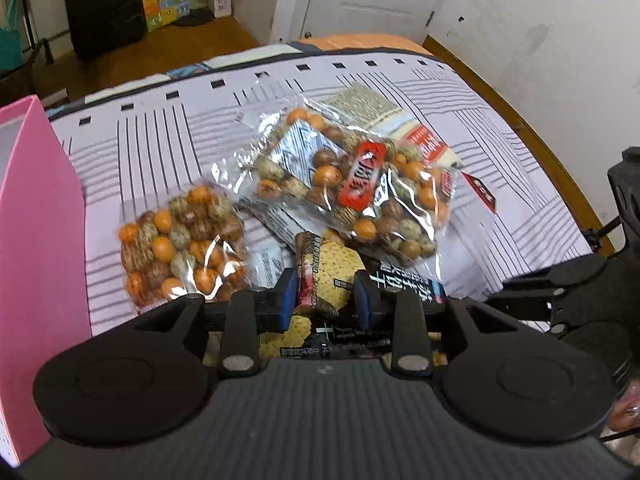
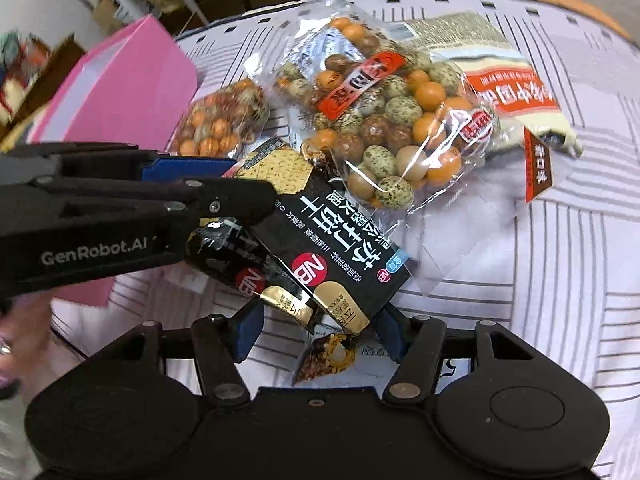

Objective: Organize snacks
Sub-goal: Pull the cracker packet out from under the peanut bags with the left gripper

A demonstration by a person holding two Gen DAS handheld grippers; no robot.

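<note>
A: Where's the black cracker pack (image 2: 320,240)?

B: Dead center on the striped cloth (image 2: 560,260), pinched by the left gripper (image 1: 325,300). Right gripper (image 2: 316,336) fingers spread around its near end. Nut bags at 12, pink box (image 2: 120,92) at 10.

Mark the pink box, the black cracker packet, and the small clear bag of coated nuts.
Pink cardboard box (image 1: 44,216), left wrist view, side wall.
Black cracker packet (image 2: 340,240), right wrist view, printed front.
Small clear bag of coated nuts (image 1: 184,248), left wrist view, bag centre.
</note>
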